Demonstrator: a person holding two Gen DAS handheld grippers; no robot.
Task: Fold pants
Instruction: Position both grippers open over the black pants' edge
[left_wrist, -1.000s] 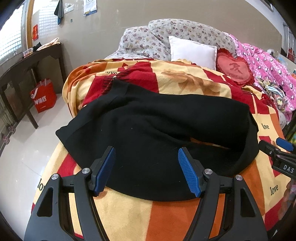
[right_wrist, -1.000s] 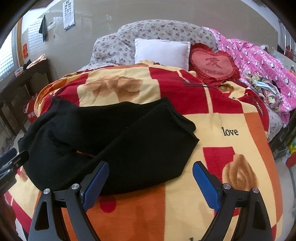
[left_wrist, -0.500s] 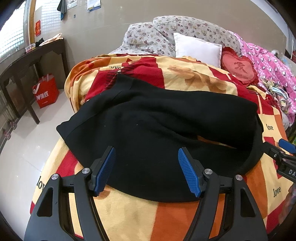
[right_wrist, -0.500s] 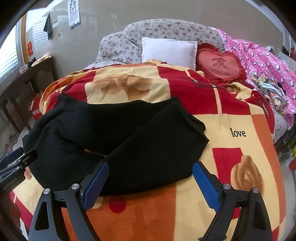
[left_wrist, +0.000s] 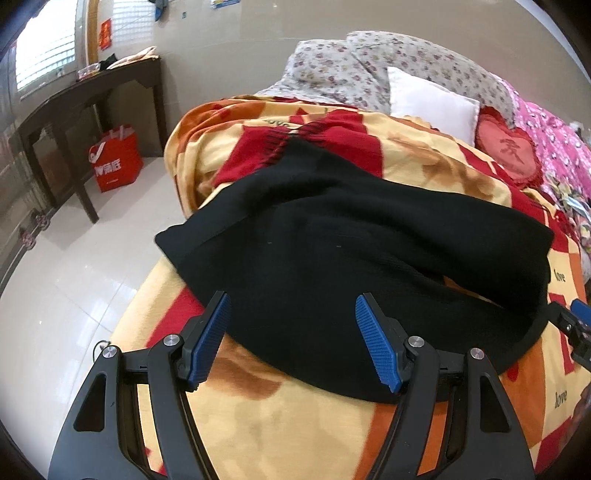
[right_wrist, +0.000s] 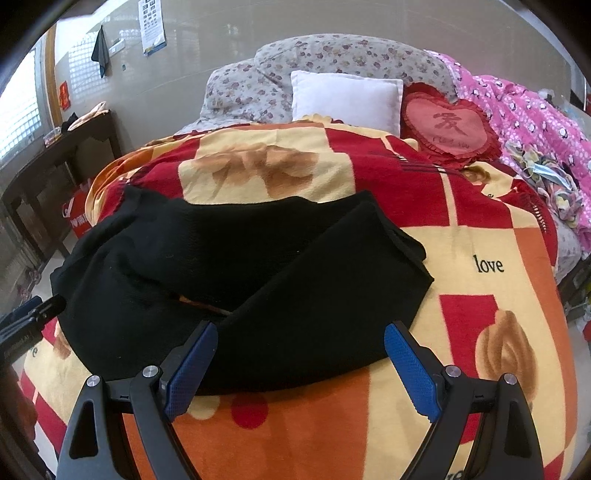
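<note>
Both claws, left claw (left_wrist: 291, 328) and right claw (right_wrist: 301, 356), wide-jawed above black pants (left_wrist: 351, 258).

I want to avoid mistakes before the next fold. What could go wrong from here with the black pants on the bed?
1. The black pants hang a little over the blanket's left edge, so a pull that way might drag them to the floor.
2. Both tools, left tool and right tool, stand open over thick doubled cloth; a pinch might catch only one layer.
</note>
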